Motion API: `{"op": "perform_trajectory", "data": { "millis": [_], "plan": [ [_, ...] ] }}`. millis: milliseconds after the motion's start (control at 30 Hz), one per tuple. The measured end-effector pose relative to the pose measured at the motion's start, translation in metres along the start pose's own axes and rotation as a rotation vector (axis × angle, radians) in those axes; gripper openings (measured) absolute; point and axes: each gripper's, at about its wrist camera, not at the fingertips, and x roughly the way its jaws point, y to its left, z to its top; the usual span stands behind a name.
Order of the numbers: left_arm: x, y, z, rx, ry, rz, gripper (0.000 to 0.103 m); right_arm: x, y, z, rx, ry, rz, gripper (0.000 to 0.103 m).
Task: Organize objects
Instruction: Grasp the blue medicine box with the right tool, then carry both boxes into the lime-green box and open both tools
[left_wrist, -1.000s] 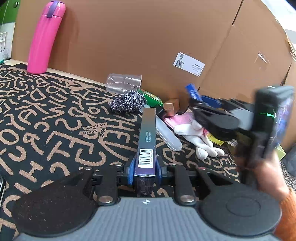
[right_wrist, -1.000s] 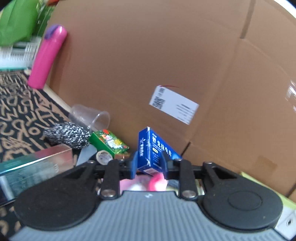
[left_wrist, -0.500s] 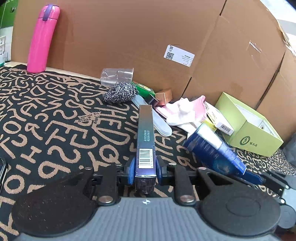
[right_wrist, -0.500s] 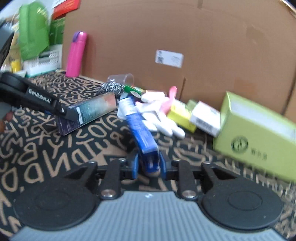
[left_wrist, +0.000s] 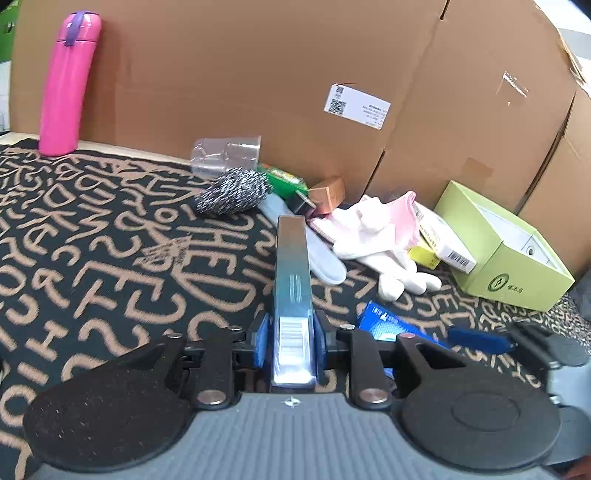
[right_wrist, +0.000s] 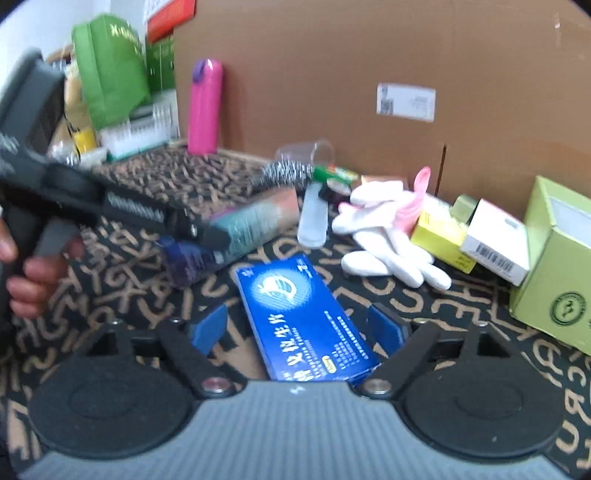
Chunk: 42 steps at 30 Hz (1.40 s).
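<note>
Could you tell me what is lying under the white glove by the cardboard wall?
The white glove overlaps a yellow box at its right edge and otherwise rests on the patterned mat. Anything beneath its middle is covered.

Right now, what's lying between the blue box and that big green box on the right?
In the right wrist view, white gloves and a small yellow box lie between the blue box and the green box.
</note>
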Motion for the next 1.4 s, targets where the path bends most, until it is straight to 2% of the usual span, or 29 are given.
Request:
{"op": "perform_trajectory", "data": {
  "millis": [67, 100, 133, 167, 233, 300, 500, 533, 633, 733, 800, 1000, 1233, 1400],
  "plan": [
    [0.006, -0.003, 0.004, 0.015, -0.004, 0.000, 0.033, 0.010, -0.005, 0.000, 0.035, 0.017, 0.015, 0.083],
    [0.010, -0.005, 0.006, 0.036, 0.000, -0.004, 0.034, 0.012, -0.008, -0.001, 0.061, 0.026, 0.015, 0.079],
    [0.015, -0.006, 0.008, 0.047, 0.007, 0.004, 0.034, 0.012, -0.010, -0.001, 0.090, 0.037, 0.009, 0.066],
    [0.020, -0.006, 0.010, 0.055, 0.021, 0.008, 0.034, 0.010, -0.012, -0.003, 0.110, 0.031, -0.017, 0.059],
    [0.028, -0.006, 0.011, 0.063, 0.053, -0.001, 0.026, 0.003, -0.013, -0.005, 0.143, 0.050, -0.056, 0.059],
    [0.029, -0.009, 0.010, 0.105, 0.059, -0.021, 0.026, -0.006, -0.011, -0.010, 0.164, 0.060, -0.082, 0.059],
    [0.034, -0.017, 0.010, 0.137, 0.050, 0.009, 0.026, -0.021, -0.009, -0.021, 0.188, 0.044, -0.107, 0.059],
    [0.034, -0.019, 0.010, 0.150, 0.052, 0.017, 0.023, -0.022, -0.008, -0.022, 0.193, 0.038, -0.119, 0.058],
    [0.027, -0.021, 0.008, 0.142, 0.063, 0.002, 0.022, -0.030, -0.008, -0.023, 0.212, 0.017, -0.121, 0.057],
    [0.011, -0.029, 0.008, 0.159, 0.031, -0.006, 0.022, -0.045, -0.014, -0.023, 0.239, -0.024, -0.124, 0.057],
    [-0.001, -0.038, 0.011, 0.166, 0.006, -0.038, 0.022, -0.060, -0.020, -0.022, 0.253, -0.063, -0.142, 0.057],
    [-0.020, -0.085, 0.027, 0.207, -0.050, -0.193, 0.022, -0.110, -0.051, -0.016, 0.284, -0.185, -0.265, 0.057],
    [-0.007, -0.163, 0.055, 0.243, -0.061, -0.357, 0.022, -0.152, -0.102, -0.012, 0.280, -0.262, -0.464, 0.057],
    [0.022, -0.221, 0.071, 0.216, -0.019, -0.464, 0.022, -0.159, -0.150, -0.006, 0.262, -0.268, -0.623, 0.057]
  ]
}}
